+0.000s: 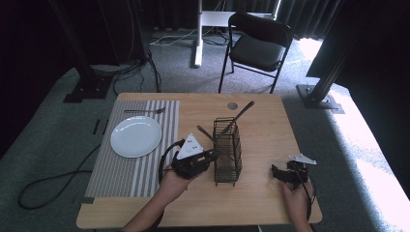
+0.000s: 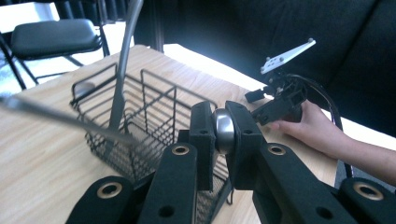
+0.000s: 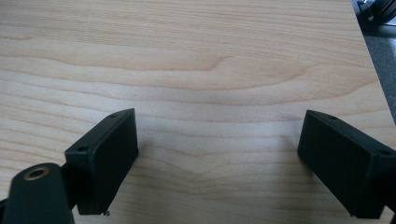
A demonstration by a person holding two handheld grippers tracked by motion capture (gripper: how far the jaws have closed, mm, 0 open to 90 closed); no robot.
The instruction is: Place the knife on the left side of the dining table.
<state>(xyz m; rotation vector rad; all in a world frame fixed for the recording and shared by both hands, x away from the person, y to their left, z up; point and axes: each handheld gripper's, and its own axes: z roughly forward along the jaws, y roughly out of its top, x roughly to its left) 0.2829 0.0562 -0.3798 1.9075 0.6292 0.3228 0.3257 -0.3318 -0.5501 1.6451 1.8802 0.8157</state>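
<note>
**Left gripper clamps a utensil at the caddy**

At the far left of the tabletop (image 1: pixel 261 125) a striped placemat (image 1: pixel 140 169) carries a white plate (image 1: pixel 136 136), with a fork (image 1: pixel 144 111) lying just beyond the plate on the mat's far edge.

Right of the mat, the left gripper (image 1: pixel 209 155) is against the left side of the wire caddy (image 1: pixel 227 151). In the left gripper view its jaws are closed on the rounded metal end of a utensil (image 2: pixel 224 130), pinched between the two pads at the caddy's near rim. Which kind of utensil it is I cannot tell; only the shiny end shows. Two more handles stand in the caddy: a spoon (image 1: pixel 205 132) leaning left and a long handle (image 1: pixel 240 116) leaning far and right.

Near the right edge, the right gripper (image 1: pixel 276 173) rests low over bare wood, well apart from the caddy. Its own view shows the jaws spread wide with nothing between them.

The step in hand looks like drawing a utensil out of the caddy for the place setting. The next move probably calls for lifting it straight up until it clears the wire rim without tipping the caddy, then carrying it left to the mat beside the plate.
</note>
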